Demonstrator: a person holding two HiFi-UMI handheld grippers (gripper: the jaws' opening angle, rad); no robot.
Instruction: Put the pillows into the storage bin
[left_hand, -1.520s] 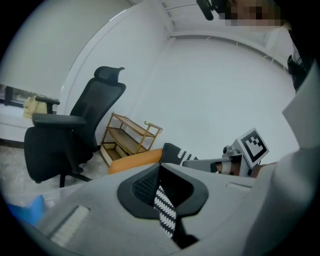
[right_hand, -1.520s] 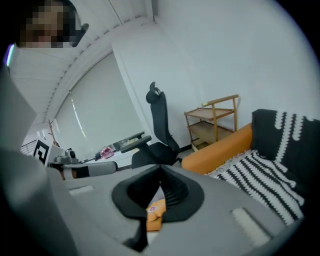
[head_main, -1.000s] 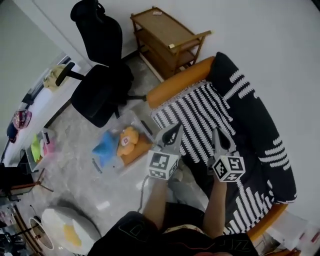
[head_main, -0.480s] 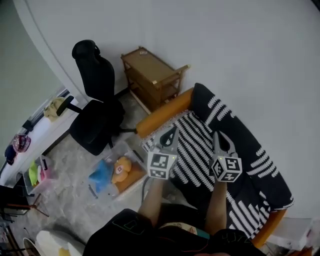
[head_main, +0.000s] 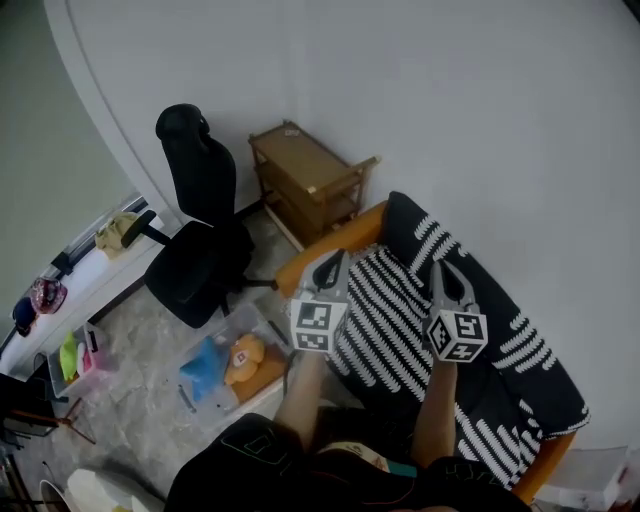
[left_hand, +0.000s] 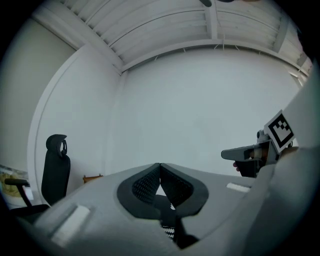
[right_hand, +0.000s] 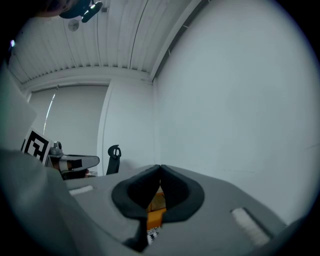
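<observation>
A clear storage bin (head_main: 262, 378) stands on the floor left of the sofa. Inside it lie a blue pillow (head_main: 204, 362) and an orange pillow (head_main: 243, 352). My left gripper (head_main: 333, 261) is shut and empty, held high over the sofa's orange arm (head_main: 335, 240). My right gripper (head_main: 441, 270) is also shut with nothing in it, raised over the striped sofa cover (head_main: 395, 335). In the left gripper view the jaws (left_hand: 160, 165) meet against a bare wall. The right gripper view shows its jaws (right_hand: 160, 167) closed, with the orange arm (right_hand: 156, 216) below them.
A black office chair (head_main: 200, 245) stands left of the bin. A wooden cart (head_main: 310, 180) sits against the white wall behind the sofa. A low shelf with small items (head_main: 70, 300) runs along the far left.
Both grippers have risen and now point more level, both still shut. The head view has lifted, so more wall shows and the bin sits lower in the picture.
</observation>
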